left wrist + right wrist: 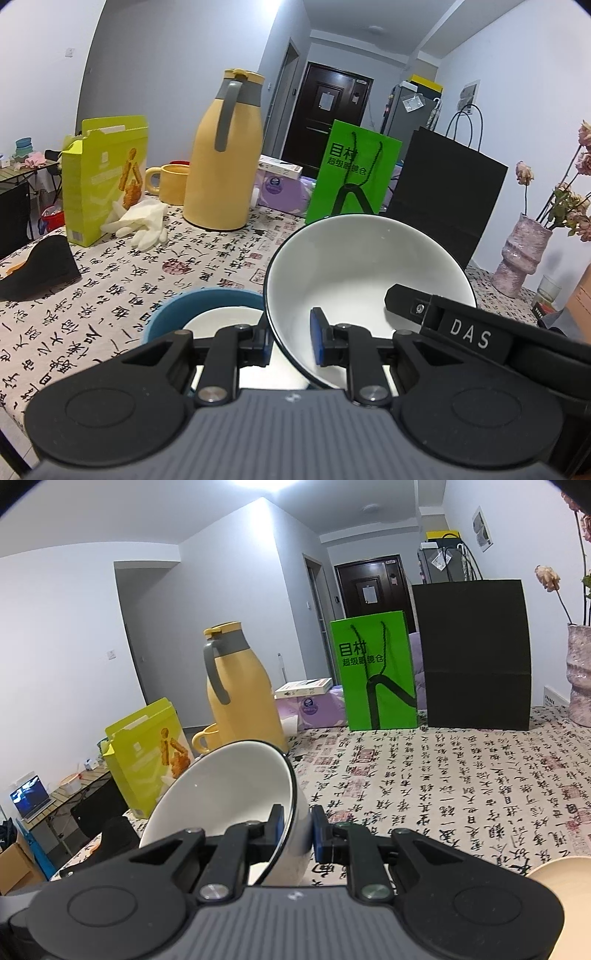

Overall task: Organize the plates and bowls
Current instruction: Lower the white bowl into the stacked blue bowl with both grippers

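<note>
The left gripper (291,341) pinches one wall of the white bowl (354,266); the right gripper (298,829) clamps the opposite wall, so the bowl hangs tilted between them above the patterned tablecloth (110,295). Just left sits a blue bowl (173,314); farther back stands a yellow thermos (223,158)

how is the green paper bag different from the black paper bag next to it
The green paper bag is bright, with dark printed characters and a logo on its front; the black paper bag is plain. The green paper bag is shorter and narrower than the black paper bag. The green bag's cord handles hang down its front; the black bag's stand above its top edge. Both stand upright at the table's far edge.
</note>
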{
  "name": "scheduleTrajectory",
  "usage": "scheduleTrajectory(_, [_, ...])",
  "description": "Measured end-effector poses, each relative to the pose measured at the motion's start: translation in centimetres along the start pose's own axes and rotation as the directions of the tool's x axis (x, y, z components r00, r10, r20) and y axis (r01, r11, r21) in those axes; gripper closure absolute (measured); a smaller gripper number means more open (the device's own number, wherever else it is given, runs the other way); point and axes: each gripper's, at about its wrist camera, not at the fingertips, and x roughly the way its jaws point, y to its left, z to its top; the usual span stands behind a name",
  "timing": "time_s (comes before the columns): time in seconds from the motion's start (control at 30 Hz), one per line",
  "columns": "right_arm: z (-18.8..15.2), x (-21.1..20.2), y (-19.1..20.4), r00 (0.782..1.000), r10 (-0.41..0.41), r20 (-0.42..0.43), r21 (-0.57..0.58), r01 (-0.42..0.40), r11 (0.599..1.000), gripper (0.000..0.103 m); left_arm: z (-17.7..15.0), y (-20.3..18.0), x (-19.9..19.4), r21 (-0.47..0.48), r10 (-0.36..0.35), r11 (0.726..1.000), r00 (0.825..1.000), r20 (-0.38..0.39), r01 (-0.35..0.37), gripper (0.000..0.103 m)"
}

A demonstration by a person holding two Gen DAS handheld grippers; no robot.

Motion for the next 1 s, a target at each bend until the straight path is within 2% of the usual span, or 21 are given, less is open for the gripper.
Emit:
scheduleTrajectory(0.3, [-0.4,1.7,1.3,1.000,0.021,-0.023,-0.011,-0.021,1.000,0.088,-0.2,1.8,0.6,-0.020,0.022,1.000,1.000,0.001,-0.022,0.083])
scheduleTrajectory(1.0, [-2.1,6.1,3.1,0.992,0.048,-0.119,-0.013,-0.050,0.999,0.088,-1.1,5.6,2.9,-0.067,0.070,0.995,0.996,-0.050,-0.073,0.083])
